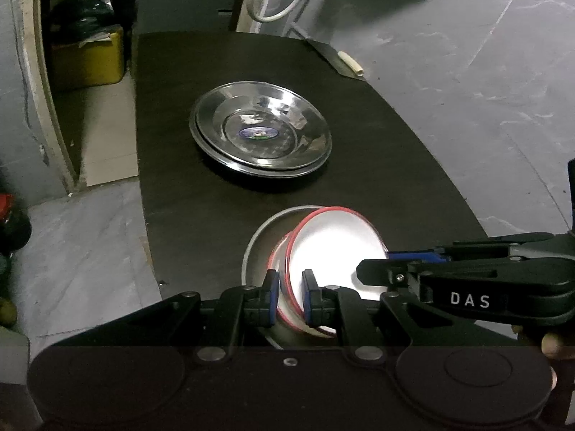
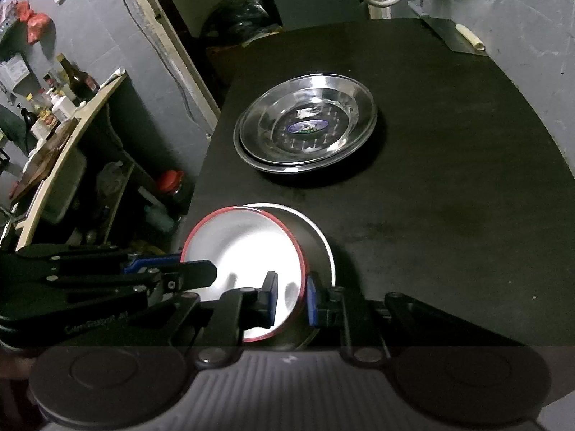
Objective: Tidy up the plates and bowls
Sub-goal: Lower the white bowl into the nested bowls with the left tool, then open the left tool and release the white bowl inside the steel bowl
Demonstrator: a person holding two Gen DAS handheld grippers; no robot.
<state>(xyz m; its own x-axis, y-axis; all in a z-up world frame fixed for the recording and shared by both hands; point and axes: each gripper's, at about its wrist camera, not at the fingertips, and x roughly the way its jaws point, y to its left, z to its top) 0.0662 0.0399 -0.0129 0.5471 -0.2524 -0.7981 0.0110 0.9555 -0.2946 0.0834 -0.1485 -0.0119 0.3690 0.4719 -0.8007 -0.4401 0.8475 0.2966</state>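
A white bowl with a red rim (image 1: 334, 244) (image 2: 244, 248) sits tilted inside a grey metal bowl (image 1: 258, 237) (image 2: 320, 237) at the near edge of the black table. My left gripper (image 1: 290, 294) is shut on the red-rimmed bowl's left rim. My right gripper (image 2: 291, 298) is shut on its right rim; its arm also shows in the left wrist view (image 1: 467, 280). Two stacked steel plates (image 1: 260, 131) (image 2: 305, 122) lie farther back on the table.
The black table (image 1: 395, 161) (image 2: 449, 179) drops to grey floor on its left and right. A knife with a pale handle (image 1: 341, 59) (image 2: 463, 37) lies at the far right corner. A shelf with bottles (image 2: 54, 100) stands left.
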